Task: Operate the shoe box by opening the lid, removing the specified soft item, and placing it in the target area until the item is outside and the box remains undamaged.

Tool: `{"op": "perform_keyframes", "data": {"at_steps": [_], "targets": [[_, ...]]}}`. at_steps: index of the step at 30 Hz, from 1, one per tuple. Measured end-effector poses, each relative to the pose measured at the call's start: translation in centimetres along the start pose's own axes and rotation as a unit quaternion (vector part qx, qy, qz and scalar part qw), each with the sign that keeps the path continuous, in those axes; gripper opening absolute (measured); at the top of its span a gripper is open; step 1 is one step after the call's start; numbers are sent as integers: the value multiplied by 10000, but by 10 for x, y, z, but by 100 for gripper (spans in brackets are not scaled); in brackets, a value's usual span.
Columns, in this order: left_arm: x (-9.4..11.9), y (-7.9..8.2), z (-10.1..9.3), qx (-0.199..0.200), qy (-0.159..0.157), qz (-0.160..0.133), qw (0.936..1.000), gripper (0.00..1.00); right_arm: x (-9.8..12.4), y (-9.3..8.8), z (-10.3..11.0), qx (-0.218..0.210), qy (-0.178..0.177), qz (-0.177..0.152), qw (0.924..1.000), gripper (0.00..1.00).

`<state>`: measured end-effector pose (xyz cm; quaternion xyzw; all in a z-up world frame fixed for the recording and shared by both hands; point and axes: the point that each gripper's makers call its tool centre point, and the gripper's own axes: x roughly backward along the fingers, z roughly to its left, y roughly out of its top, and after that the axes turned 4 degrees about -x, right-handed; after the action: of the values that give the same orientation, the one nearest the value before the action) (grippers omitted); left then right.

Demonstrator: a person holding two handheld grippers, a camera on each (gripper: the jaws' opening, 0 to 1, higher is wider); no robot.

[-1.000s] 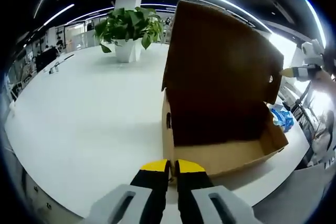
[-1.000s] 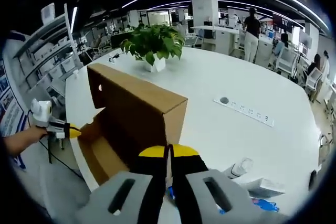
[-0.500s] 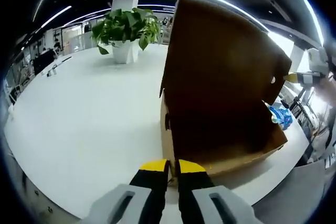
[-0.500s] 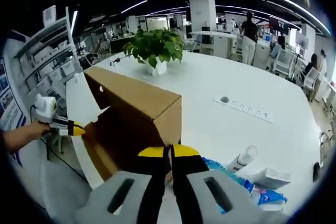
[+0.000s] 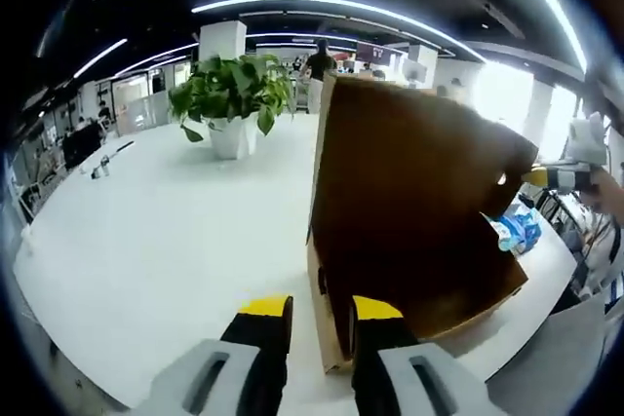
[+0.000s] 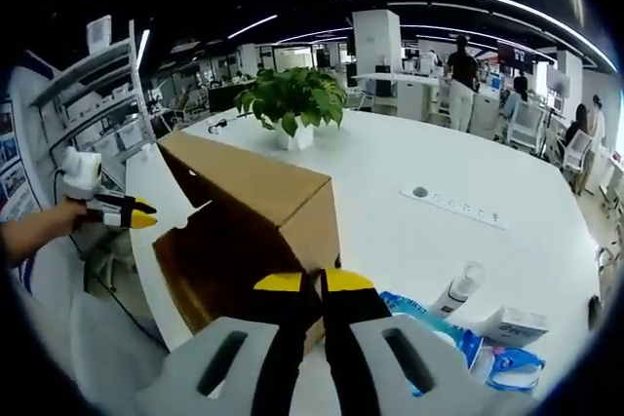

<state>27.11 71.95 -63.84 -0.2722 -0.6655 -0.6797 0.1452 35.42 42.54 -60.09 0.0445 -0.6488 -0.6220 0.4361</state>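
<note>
The shoe box (image 5: 409, 241) stands on the white table (image 5: 166, 231) with its lid (image 5: 414, 177) raised. The left gripper (image 5: 322, 314) is spread, straddling the box's near wall. The right gripper (image 6: 314, 284), jaws together and holding nothing, sits beside the box's corner. Open tabletop lies toward the potted plant (image 5: 232, 94).

The left hand-held gripper (image 5: 321, 307) stands parted astride the brown cardboard shoe box's (image 5: 409, 231) wall; the right hand-held gripper (image 6: 315, 283) is closed beside it.
</note>
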Motion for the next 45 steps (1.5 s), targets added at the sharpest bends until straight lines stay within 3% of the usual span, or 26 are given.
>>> {"op": "perform_keyframes", "data": {"at_steps": [14, 18, 26, 45], "targets": [[19, 65, -8, -757, -139, -587, 9953, 27, 6, -4, 12, 225, 92, -160, 9996, 9], [19, 71, -16, -915, -284, -645, 9933, 28, 8, -8, 14, 338, 118, -160, 9992, 9], [18, 65, -30, -1184, -563, -548, 9898, 29, 10, -13, 20, 394, 207, -210, 9988, 13], [21, 38, -35, -1355, -689, -265, 9880, 35, 16, -42, 41, 654, 516, -95, 9965, 23]]}}
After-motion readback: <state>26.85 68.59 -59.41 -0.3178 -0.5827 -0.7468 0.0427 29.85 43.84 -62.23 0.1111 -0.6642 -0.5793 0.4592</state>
